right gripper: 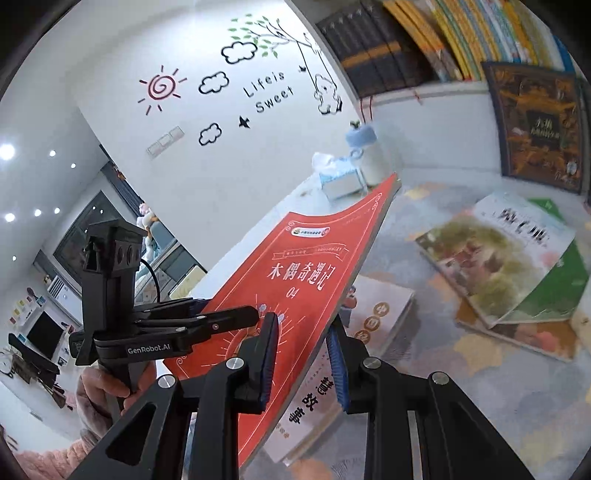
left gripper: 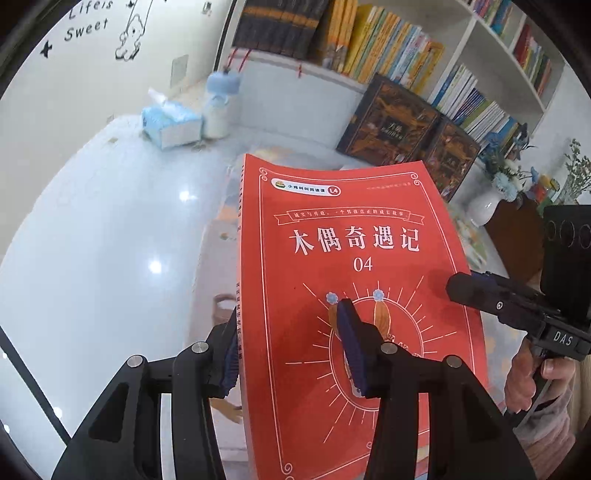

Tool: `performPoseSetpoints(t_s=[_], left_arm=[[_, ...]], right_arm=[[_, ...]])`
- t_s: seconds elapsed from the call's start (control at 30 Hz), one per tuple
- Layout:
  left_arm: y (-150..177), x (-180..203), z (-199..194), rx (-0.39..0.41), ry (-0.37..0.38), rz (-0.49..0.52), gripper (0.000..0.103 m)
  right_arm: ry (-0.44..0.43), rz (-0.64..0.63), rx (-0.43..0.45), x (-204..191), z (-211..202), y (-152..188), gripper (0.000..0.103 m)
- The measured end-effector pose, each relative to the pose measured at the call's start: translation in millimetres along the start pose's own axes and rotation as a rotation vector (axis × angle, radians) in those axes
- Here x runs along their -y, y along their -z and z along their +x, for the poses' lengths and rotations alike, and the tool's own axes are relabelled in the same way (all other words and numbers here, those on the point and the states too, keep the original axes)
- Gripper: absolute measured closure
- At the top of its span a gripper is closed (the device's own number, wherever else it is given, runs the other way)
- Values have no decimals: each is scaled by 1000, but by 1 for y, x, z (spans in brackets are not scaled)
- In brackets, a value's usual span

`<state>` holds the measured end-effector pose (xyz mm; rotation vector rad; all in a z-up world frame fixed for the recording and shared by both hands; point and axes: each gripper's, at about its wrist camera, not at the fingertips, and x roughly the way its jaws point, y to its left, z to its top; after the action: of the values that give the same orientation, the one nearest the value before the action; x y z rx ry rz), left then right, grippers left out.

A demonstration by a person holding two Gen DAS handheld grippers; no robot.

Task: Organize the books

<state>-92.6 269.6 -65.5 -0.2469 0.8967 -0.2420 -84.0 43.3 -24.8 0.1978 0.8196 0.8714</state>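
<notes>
The red book's (left gripper: 354,295) lower edge was cut off by the frame; the titles of the books lying on the desk (right gripper: 509,269) were blurred beyond reading.

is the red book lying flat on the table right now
No, the red book is held up in the air, pinched by the left gripper and right gripper, above other books on the table.

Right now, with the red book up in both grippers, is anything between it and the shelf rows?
Yes. Two dark picture books lean face-out against the shelf directly behind the red book, covering the lower row of spines. Both the left gripper and right gripper clamp the book, held in the air.
</notes>
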Motion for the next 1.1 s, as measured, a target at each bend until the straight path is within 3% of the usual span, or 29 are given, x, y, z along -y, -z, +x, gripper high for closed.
performPoseSetpoints(t_s=[0.3,0.47,0.7,0.77,0.8,1.1], left_arm=[[14,-27,33,-74,-21,0,59],[24,-33,30,-65,-51,33,59],[23,-25,31,-71,-127,114,54],[22,-24,33,-76,-175,130,45],[23,-24,38,-92,-219,141,47],[23,-25,38,-92,-238,136,46]], right_arm=[[5,91,-77,22,52,13,76],[1,107,-116,23,67,22,76],[9,123,-145,33,82,36,76],[2,135,-139,37,84,39,76],[0,134,-136,37,82,40,76],[25,130,-148,33,82,40,76]])
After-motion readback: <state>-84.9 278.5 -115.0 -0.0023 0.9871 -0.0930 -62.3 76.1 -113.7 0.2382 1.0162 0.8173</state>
